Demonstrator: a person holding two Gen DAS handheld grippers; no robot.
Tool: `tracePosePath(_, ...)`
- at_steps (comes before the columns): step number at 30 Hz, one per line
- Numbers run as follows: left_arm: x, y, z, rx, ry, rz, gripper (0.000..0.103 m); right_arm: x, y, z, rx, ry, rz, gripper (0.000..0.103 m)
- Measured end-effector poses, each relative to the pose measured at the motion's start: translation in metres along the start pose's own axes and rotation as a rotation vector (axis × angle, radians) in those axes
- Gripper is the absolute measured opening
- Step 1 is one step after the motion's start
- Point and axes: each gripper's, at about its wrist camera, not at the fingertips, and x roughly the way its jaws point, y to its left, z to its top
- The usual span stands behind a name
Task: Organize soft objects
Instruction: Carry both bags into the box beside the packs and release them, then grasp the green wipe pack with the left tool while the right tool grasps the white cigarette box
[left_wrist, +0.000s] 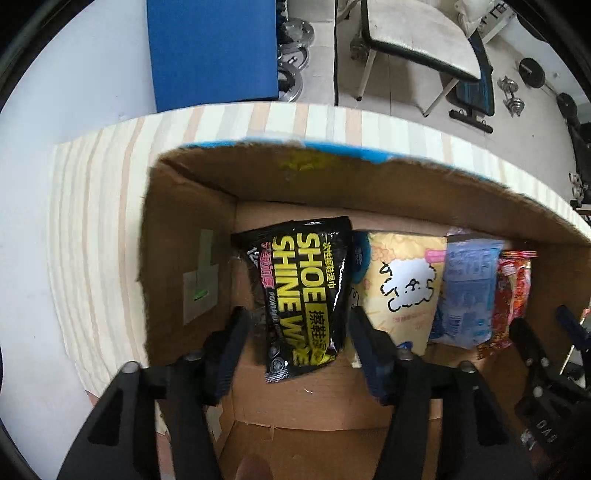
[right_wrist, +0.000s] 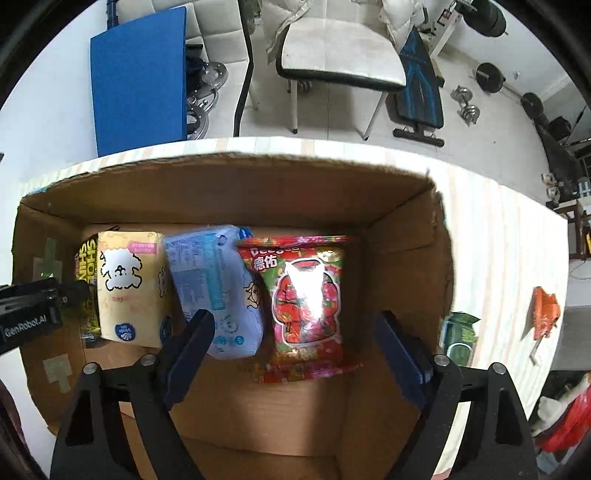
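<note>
A cardboard box (left_wrist: 184, 229) (right_wrist: 236, 184) stands on a striped table. Inside, in a row from left to right, stand a black shoe shine wipes pack (left_wrist: 303, 288) (right_wrist: 88, 280), a yellow tissue pack (left_wrist: 402, 284) (right_wrist: 129, 284), a blue tissue pack (left_wrist: 465, 288) (right_wrist: 218, 288) and a red wipes pack (left_wrist: 513, 291) (right_wrist: 306, 302). My left gripper (left_wrist: 297, 325) is open in the box, its fingers either side of the black pack. My right gripper (right_wrist: 291, 332) is open, its fingers either side of the red pack.
A green pack (right_wrist: 458, 332) and an orange pack (right_wrist: 545, 310) lie on the striped table (right_wrist: 498, 258) to the right of the box. Past the table's far edge stand a blue board (left_wrist: 212, 51), a chair (right_wrist: 332, 48) and dumbbells (right_wrist: 467, 105).
</note>
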Motion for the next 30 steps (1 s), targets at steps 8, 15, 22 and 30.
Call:
tracePosePath(8,-0.029,0.001,-0.02,0.015,-0.086,0.004,0.099,-0.009,0.006,-0.016,0.002,0.017,0.04,0.095)
tracePosePath(15,-0.044,0.003,-0.053,0.013,-0.157,0.017,0.099,-0.025,0.006,-0.045,0.014,-0.003,0.077,0.103)
tracePosePath(22,-0.064,-0.001,-0.094,-0.004,-0.25,-0.01,0.099,-0.051,-0.002,-0.077,0.026,-0.057,0.091,0.103)
tracePosePath(30,-0.101,-0.004,-0.144,-0.006,-0.368,-0.034,0.099,-0.097,-0.012,-0.118,0.015,-0.155,0.102,0.103)
